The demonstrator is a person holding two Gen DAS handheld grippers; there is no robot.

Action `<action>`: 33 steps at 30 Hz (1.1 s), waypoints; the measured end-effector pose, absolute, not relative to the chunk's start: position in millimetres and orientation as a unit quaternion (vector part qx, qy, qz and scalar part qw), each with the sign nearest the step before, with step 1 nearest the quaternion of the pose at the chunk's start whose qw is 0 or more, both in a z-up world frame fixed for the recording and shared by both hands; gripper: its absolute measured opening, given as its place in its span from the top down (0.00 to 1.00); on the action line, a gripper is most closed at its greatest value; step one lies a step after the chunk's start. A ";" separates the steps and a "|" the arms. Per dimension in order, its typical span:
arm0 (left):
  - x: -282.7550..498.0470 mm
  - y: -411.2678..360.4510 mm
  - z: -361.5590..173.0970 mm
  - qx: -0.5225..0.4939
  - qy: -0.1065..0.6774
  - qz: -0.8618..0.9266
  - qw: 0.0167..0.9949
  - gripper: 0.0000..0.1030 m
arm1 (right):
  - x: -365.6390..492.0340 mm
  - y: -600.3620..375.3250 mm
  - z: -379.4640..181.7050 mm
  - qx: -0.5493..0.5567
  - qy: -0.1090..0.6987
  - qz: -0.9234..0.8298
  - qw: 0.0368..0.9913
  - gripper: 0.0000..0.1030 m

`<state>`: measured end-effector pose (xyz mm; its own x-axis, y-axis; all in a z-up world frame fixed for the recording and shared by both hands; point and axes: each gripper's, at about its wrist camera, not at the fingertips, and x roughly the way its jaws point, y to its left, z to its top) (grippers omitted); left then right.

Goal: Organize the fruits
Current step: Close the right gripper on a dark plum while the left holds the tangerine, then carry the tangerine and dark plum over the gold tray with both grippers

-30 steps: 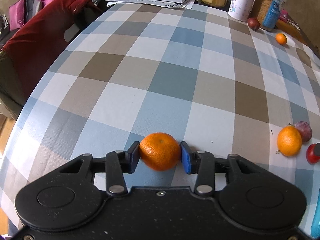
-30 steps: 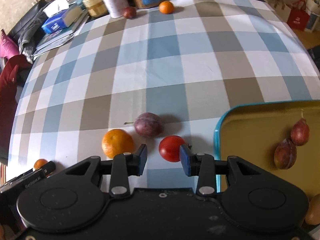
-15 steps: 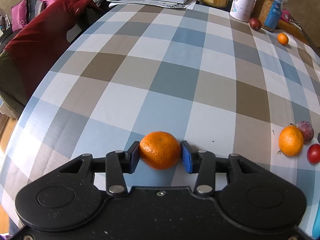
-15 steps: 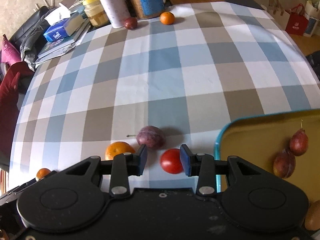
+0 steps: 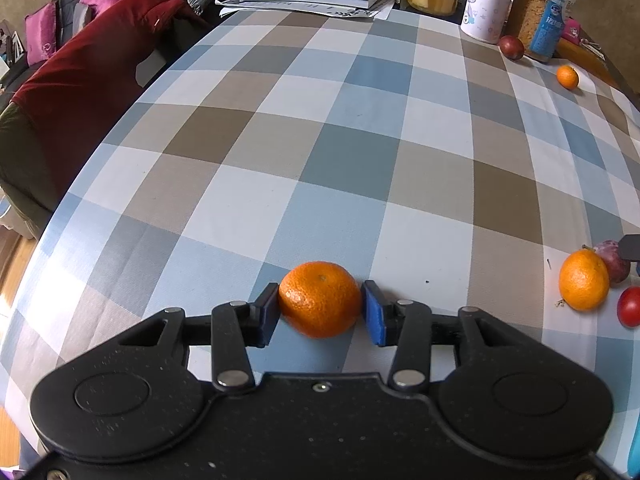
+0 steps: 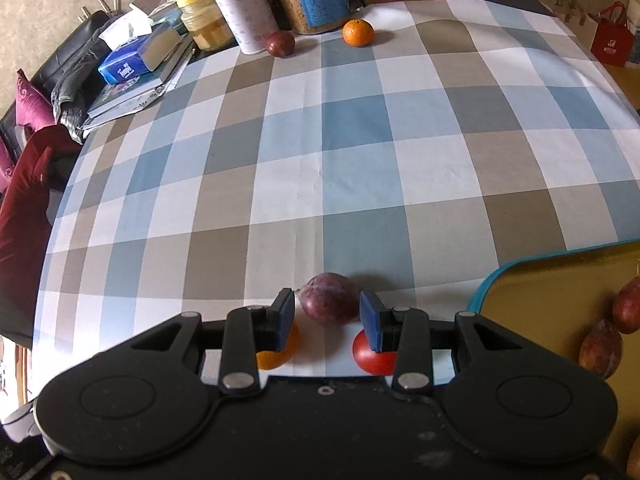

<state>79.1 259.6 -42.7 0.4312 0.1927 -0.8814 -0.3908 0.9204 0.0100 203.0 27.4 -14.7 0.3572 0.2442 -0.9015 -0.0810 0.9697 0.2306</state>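
Left tongs [image 5: 320,312] clamped on mandarin [image 5: 320,304]; right tongs [image 6: 328,318] apart, straddling plum [image 6: 329,304] on checked tabletop [image 6: 360,160]

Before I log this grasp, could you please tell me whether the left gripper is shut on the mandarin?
Shut on it. The left gripper has both blue pads pressed against the sides of the mandarin, with no visible gap.

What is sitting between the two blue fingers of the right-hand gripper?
In the right wrist view, a purple plum lies between the open right gripper's fingers, not yet touched.
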 end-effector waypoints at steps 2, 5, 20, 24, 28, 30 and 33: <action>79.0 259.3 -42.7 -0.097 0.504 0.174 0.841 0.49 | 206.2 29.4 -19.9 0.072 0.563 0.098 0.817 0.62; 79.3 258.7 -42.8 -0.093 0.503 0.176 0.841 0.49 | 209.8 33.2 -26.4 0.062 0.563 0.089 0.819 0.60; 72.4 231.4 -42.5 -0.064 0.479 0.139 0.864 0.53 | 205.0 38.8 -30.5 0.048 0.548 0.118 0.827 0.61; 70.7 228.5 -41.8 -0.078 0.483 0.119 0.864 0.53 | 201.3 30.8 -20.6 0.074 0.543 0.138 0.825 0.61; 65.6 224.1 -42.0 -0.081 0.483 0.110 0.865 0.53 | 193.0 25.8 -9.3 0.085 0.533 0.151 0.828 0.61; 64.0 221.3 -42.1 -0.075 0.482 0.112 0.866 0.53 | 187.7 22.8 -3.8 0.085 0.527 0.153 0.832 0.61; 63.8 218.3 -42.6 -0.068 0.486 0.111 0.864 0.53 | 179.2 17.0 3.5 0.084 0.523 0.159 0.833 0.61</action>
